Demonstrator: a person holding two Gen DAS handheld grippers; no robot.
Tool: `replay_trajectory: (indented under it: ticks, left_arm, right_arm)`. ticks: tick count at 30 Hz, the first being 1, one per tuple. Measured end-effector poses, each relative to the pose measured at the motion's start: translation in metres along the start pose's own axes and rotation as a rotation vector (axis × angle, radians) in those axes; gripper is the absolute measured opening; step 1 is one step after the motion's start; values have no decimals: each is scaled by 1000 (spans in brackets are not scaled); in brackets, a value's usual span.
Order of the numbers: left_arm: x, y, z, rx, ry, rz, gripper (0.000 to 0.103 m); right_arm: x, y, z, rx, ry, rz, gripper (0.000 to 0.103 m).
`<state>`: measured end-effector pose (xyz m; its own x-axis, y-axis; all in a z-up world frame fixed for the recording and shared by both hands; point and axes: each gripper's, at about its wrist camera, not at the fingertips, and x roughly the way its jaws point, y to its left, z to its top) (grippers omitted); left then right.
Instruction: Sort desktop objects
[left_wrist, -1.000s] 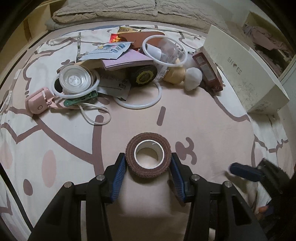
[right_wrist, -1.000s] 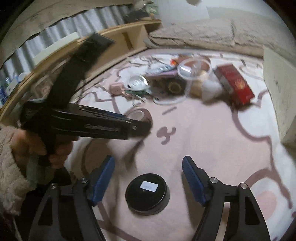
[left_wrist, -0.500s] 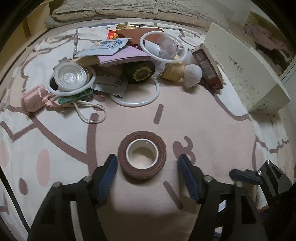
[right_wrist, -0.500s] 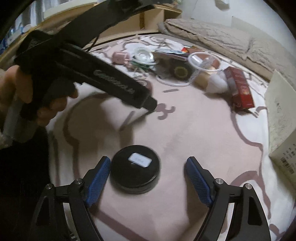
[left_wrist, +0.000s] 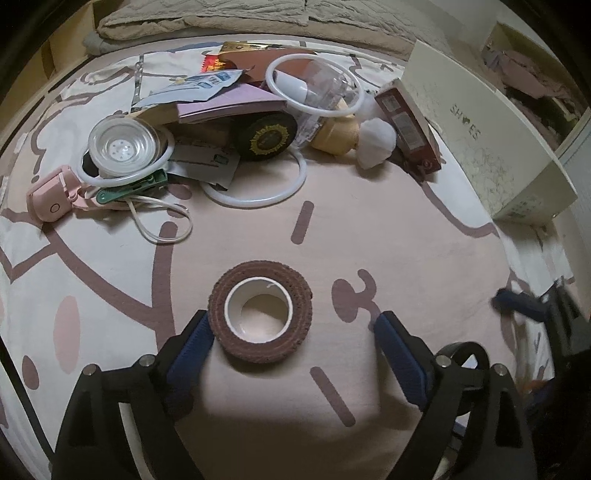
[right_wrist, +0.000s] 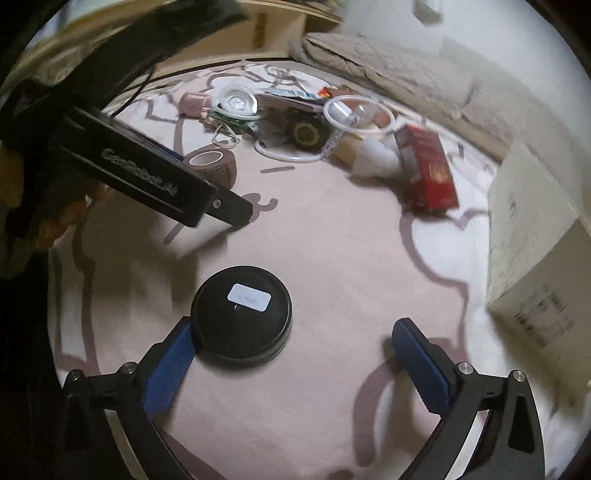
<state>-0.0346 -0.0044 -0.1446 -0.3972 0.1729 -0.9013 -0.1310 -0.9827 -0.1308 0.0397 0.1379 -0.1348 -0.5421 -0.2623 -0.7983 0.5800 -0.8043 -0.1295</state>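
Note:
A brown tape roll (left_wrist: 260, 310) lies flat on the pink patterned sheet (left_wrist: 369, 229). My left gripper (left_wrist: 291, 325) straddles it with its jaws opening. The roll sits close against the left blue pad, well apart from the right one. In the right wrist view a black round tin (right_wrist: 242, 317) with a white label lies between the opening jaws of my right gripper (right_wrist: 292, 328). It rests beside the left pad, with a wide gap to the right pad. The tape roll (right_wrist: 214, 164) also shows there, partly behind the left tool's black body (right_wrist: 147, 177), which a hand holds.
A pile lies at the far side: clear lid (left_wrist: 123, 146), pink device (left_wrist: 48, 199), green clip (left_wrist: 131, 186), white rings (left_wrist: 258, 195), black gold-emblem tin (left_wrist: 267, 138), red box (left_wrist: 408, 125). A white shoe box (left_wrist: 480, 147) stands at right, a folded blanket (left_wrist: 258, 18) behind.
The left jaws, shut on the tape roll a second ago, have spread and let it go. The right jaws widened around the black tin, and the right view rolled.

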Motion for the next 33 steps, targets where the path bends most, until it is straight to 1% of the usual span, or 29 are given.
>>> replay_trajectory:
  ticks: [3, 6, 8, 12, 14, 16, 19, 23, 25, 27, 29, 31, 33]
  left_arm:
    - [3, -5, -1, 23, 2, 17, 96]
    - [4, -5, 0, 13, 6, 20, 97]
    - [3, -3, 1, -2, 7, 11, 97]
    - [2, 7, 4, -55, 6, -34, 99]
    - [1, 9, 5, -66, 5, -48, 100]
    - [2, 9, 5, -62, 6, -47, 100]
    - [3, 6, 5, -38, 7, -28, 101]
    - [4, 2, 5, -8, 9, 0, 101]
    - [3, 1, 5, -2, 4, 10, 101]
    - [-1, 1, 6, -6, -14, 11, 101]
    - [-9, 1, 8, -5, -60, 5, 101]
    - [-19, -2, 10, 10, -116, -5, 101]
    - [-25, -7, 11, 32, -152, -15, 101]
  right_arm:
    - [-2, -4, -1, 10, -1, -10, 103]
    - [-4, -6, 0, 18, -17, -41, 103]
    - [-6, -8, 1, 25, -32, -59, 103]
    - [-8, -18, 5, 77, -61, -93, 103]
    - [-9, -25, 5, 110, -77, -115, 103]
    - [-11, -33, 6, 155, -92, -124, 103]
    - [-13, -47, 6, 234, -108, -133, 103]
    - [-14, -64, 2, 323, -107, -143, 103]
    - [-16, -73, 0, 377, -115, -132, 103]
    - [-19, -81, -2, 434, -130, -109, 103]
    - [-20, -91, -5, 490, -132, -104, 103]
    - [-18, -99, -9, 524, -113, -123, 103]
    - [-14, -105, -13, 547, -80, -153, 103]
